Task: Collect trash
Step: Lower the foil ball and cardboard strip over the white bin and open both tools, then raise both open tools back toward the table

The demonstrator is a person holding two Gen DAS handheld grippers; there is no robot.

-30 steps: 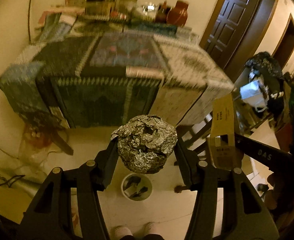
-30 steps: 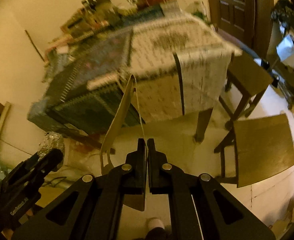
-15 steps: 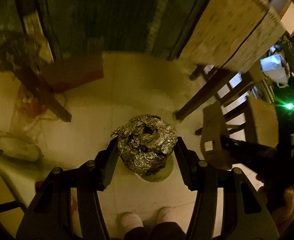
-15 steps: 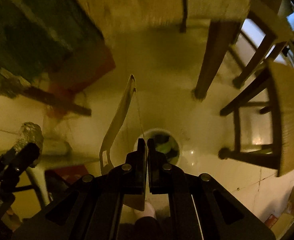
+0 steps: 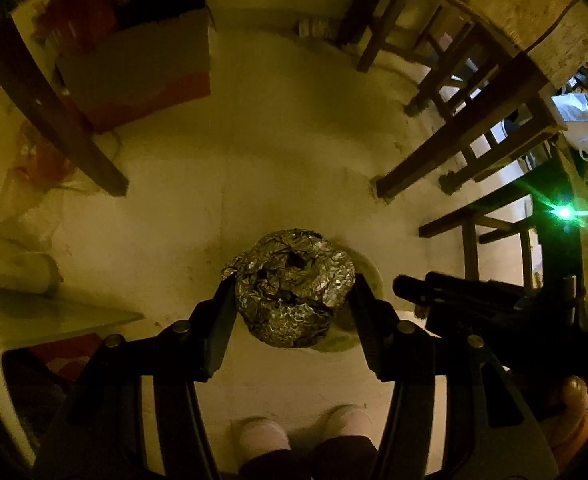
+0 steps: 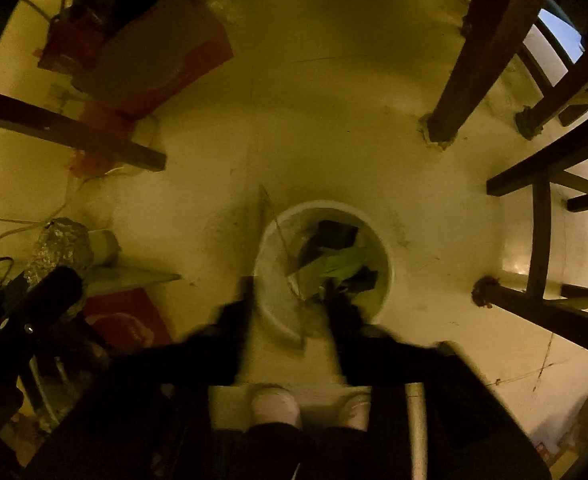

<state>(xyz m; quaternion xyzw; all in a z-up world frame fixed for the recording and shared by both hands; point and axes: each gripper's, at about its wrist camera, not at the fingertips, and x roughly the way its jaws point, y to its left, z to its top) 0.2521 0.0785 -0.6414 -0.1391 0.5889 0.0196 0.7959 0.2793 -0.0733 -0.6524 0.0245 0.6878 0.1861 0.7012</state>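
My left gripper (image 5: 292,292) is shut on a crumpled foil ball (image 5: 292,286), held above the floor over the near edge of a white round bin (image 5: 367,276). In the right wrist view the bin (image 6: 272,248) holds dark and green scraps. My right gripper (image 6: 290,300) is open and blurred right above the bin. A flat cardboard piece (image 6: 284,264) stands tilted in the bin between the spread fingers, free of them. The foil ball (image 6: 60,246) and left gripper show at the left of that view.
Dark wooden table legs (image 6: 467,64) and a chair frame (image 6: 541,240) stand right of the bin. A cardboard box (image 5: 142,64) and red bags lie at the far left. A person's feet (image 6: 274,404) are just behind the bin.
Both grippers tilted down from the table toward the floor and bin. The right gripper opened and let go of the cardboard piece, which now sits in the bin.
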